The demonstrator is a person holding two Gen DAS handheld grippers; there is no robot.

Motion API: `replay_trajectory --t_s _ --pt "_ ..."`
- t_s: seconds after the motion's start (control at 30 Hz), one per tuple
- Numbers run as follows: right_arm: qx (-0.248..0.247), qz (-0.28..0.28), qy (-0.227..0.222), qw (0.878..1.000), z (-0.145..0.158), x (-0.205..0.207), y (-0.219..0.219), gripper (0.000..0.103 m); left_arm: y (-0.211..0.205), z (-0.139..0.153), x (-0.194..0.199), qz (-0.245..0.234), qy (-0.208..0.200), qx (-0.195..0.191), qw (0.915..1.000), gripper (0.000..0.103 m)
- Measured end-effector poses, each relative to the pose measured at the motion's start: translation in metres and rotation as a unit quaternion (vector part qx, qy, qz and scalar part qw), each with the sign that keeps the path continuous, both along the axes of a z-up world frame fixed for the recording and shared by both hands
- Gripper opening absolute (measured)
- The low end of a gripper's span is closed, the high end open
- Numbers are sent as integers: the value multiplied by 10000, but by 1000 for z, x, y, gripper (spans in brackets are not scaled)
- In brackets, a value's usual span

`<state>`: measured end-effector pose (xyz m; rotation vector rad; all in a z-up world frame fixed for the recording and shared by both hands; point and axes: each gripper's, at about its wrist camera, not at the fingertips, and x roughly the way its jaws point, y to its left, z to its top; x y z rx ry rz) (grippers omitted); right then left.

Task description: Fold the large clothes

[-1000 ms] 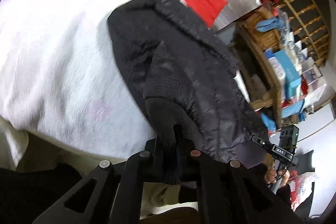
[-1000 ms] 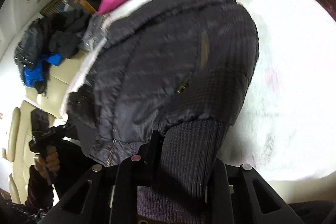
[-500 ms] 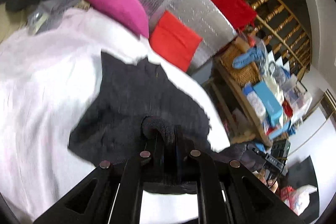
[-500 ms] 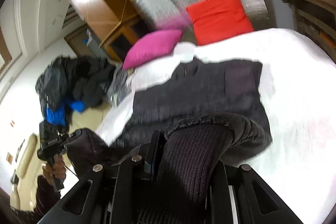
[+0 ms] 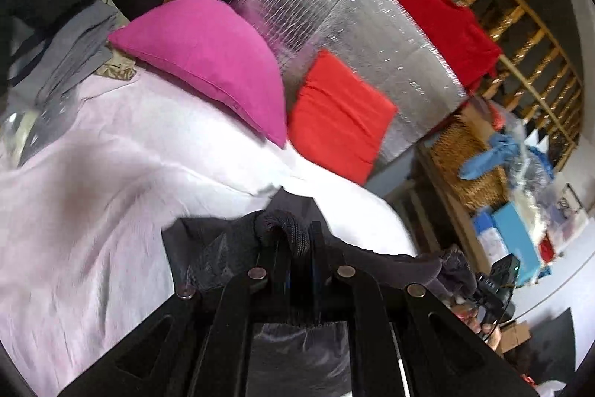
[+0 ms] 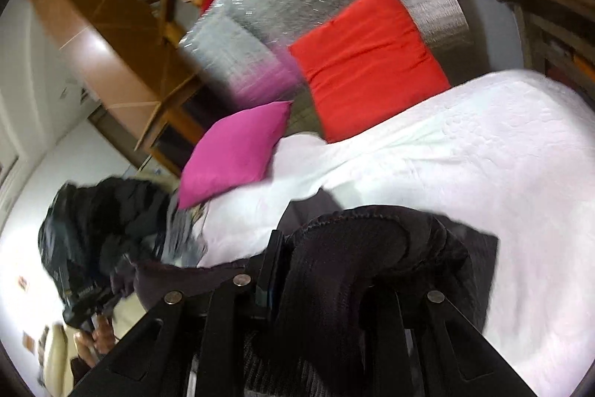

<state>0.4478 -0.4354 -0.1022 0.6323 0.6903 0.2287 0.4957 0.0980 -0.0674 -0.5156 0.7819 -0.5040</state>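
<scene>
**Both cuffs pinched, jacket carried across the bed**

Clearly we are mid-fold, with the dark jacket point(image 5: 223, 248) hanging from both tools.

From the left wrist view, our left gripper point(image 5: 293, 240) is clamped tight on a ribbed knit cuff point(image 5: 286, 229), which loops over the fingertips. The jacket's body trails below and to the right, above the white bedspread point(image 5: 93, 192). A magenta pillow point(image 5: 208, 62) and a red cushion point(image 5: 338, 114) lean at the head of the bed, well apart from the jacket.

From the right wrist view, our right gripper point(image 6: 319, 285) stands narrow, pressed on the other thick ribbed cuff point(image 6: 334, 270); the jacket bunches over its fingers and hangs toward the bedspread point(image 6: 465, 155). At the lower left the other hand-held tool is visible.

We judge the next move calls for lowering both cuffs evenly onto the jacket's body, keeping the edges aligned before letting go.
</scene>
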Motion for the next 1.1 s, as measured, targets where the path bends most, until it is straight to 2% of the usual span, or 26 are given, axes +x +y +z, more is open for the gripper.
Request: replay_trajectory --t_s 0.13,0.2,0.23,0.37,0.47,0.53,0.63,0.67,0.8,0.93,0.97,1.0,1.03,1.1 --pt "109 -150 250 9995 -28 61 -11 23 -11 -38 59 139 409 205 9989 8" --pt "70 -305 255 9992 -37 78 -17 23 -13 -59 79 189 601 291 9976 8" --pt "5 -496 165 9986 -40 89 -24 22 -14 -70 88 207 696 342 9968 8" --pt "414 -758 140 9962 -54 106 -52 21 -16 -98 105 179 859 368 9955 9" --pt "213 -487 385 9978 -62 105 -51 21 -19 -110 110 165 886 470 9948 9" --pt "-176 -403 639 9970 -69 102 -44 22 -16 -119 116 198 1053 366 9936 9" --pt "-480 -203 1188 9916 -89 109 -37 23 -15 -123 118 253 1148 323 9925 10" --pt "-509 -126 1417 9885 -97 115 -34 23 -17 -124 118 251 1140 349 9926 11" --pt "-467 35 1702 9843 -112 133 -25 24 -18 -123 117 265 1142 326 9926 11" --pt "-223 -79 1572 9873 -111 133 -29 25 -20 -122 118 235 1096 376 9930 12" --pt "-239 -170 1386 9899 -105 127 -31 30 -24 -119 117 205 1028 522 9931 14" --pt "-274 -235 1180 9924 -99 120 -32 58 -29 -117 115 162 945 703 9929 19" --pt "-262 -279 1030 9939 -95 115 -33 99 -34 -114 113 129 881 872 9922 23" --pt "-184 -391 816 9957 -90 106 -39 103 -44 -109 109 74 722 1180 9904 45"
